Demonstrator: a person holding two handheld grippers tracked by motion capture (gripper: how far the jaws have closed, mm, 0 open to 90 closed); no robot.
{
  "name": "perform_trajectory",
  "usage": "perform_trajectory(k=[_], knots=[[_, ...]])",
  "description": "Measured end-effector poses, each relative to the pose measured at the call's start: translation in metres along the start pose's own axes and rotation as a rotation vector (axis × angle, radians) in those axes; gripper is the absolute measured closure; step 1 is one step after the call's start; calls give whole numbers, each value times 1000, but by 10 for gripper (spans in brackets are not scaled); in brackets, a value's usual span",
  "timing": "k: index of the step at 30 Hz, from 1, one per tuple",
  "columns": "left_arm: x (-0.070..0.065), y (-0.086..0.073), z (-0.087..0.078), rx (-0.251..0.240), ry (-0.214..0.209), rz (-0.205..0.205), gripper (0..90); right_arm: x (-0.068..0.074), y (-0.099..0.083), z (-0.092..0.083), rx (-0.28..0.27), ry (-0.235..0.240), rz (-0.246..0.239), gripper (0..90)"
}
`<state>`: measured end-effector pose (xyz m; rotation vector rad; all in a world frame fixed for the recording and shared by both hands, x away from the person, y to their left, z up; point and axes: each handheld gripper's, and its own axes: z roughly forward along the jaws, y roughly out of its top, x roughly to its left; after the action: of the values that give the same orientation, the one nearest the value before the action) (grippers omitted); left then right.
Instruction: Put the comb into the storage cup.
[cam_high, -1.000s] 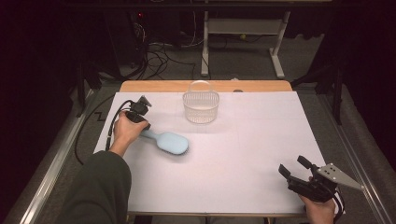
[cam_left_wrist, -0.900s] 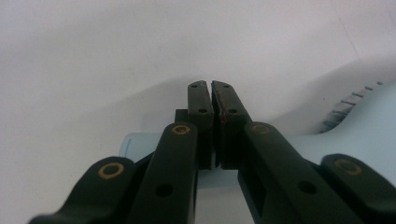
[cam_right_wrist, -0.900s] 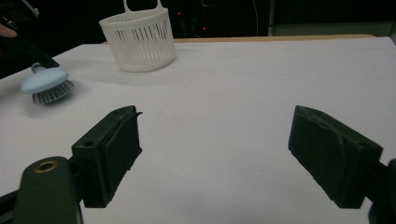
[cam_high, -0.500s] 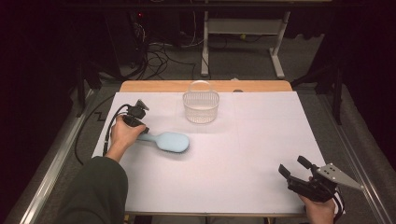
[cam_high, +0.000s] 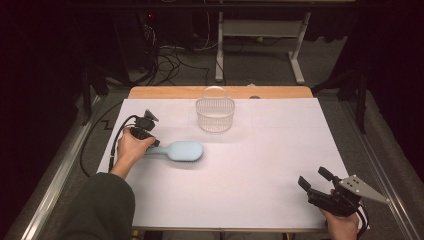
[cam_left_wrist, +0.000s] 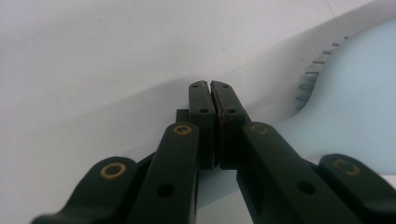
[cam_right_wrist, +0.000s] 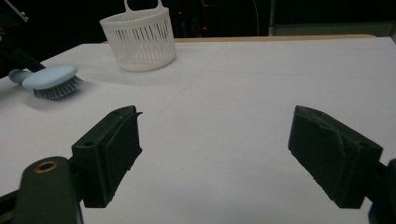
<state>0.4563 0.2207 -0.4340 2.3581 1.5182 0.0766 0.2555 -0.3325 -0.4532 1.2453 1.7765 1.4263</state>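
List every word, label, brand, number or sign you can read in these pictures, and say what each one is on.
None can be read.
Light blue brush: no lettering visible.
White slotted basket: no label visible.
White table cover: plain, only faint fold lines.
Left tongs and right tongs: black jaws with screws and brass rivets, no markings.

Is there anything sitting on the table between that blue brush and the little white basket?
Nothing visible does. The blue brush lies bristles down, near and to the left of the white basket, with bare white table between them. The left gripper is at the brush's handle end, away from that gap.
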Motion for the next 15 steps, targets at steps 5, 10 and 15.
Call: perform_trajectory(k=[5, 10, 15], knots=[[1, -4, -1, 3, -16, -15, 880, 0, 0, 0, -4, 3, 6, 171], [2, -11, -2, 6, -22, -20, 880, 0, 0, 0, -2, 2, 3, 171], [2, -16, -3, 5, -28, -20, 879, 0, 0, 0, 0, 2, 1, 171]])
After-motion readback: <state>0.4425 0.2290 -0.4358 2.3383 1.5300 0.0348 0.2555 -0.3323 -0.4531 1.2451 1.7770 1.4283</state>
